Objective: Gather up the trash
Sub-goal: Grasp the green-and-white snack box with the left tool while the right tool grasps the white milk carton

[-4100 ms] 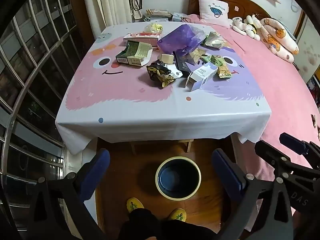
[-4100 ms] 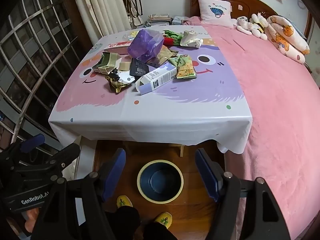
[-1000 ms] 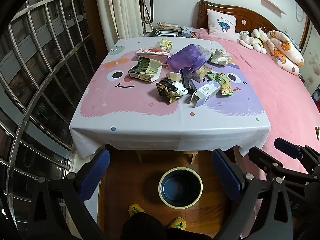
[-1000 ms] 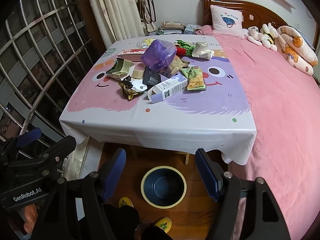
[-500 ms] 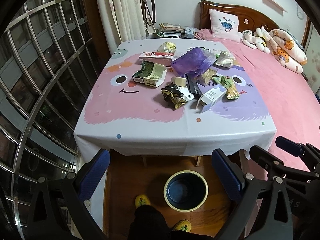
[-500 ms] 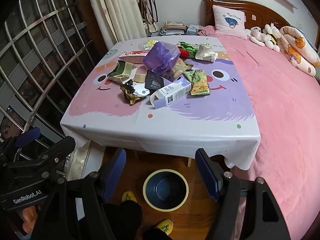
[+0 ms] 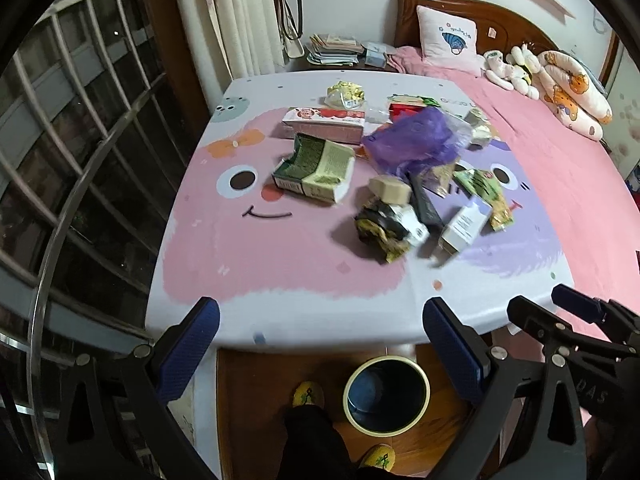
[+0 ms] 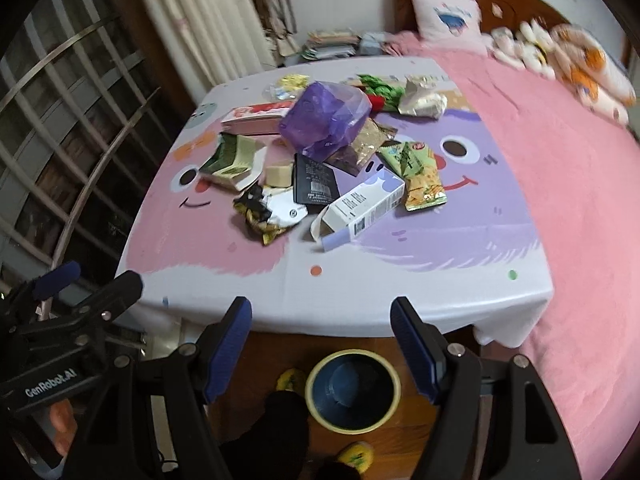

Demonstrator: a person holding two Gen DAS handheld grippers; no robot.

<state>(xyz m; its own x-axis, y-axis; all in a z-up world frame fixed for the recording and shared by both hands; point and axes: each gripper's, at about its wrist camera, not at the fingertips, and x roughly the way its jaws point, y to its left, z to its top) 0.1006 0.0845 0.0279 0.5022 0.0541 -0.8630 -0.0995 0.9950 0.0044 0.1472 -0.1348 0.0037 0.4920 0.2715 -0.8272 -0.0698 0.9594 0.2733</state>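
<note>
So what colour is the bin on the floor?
The bin is dark blue inside with a pale yellow rim, clearest in the right wrist view.

A pink bed (image 7: 568,184) is lying right, barred windows (image 7: 80,128) and curtains (image 7: 240,16) standing left, wooden floor (image 7: 256,400) showing near.

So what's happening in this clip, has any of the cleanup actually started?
Not yet, by the look of it. A person holds the left gripper and right gripper open and empty above the near edge of the table. The wrappers, cartons and purple bag lie piled mid-table, untouched. The bin stands on the floor below the table's edge and looks empty.
</note>
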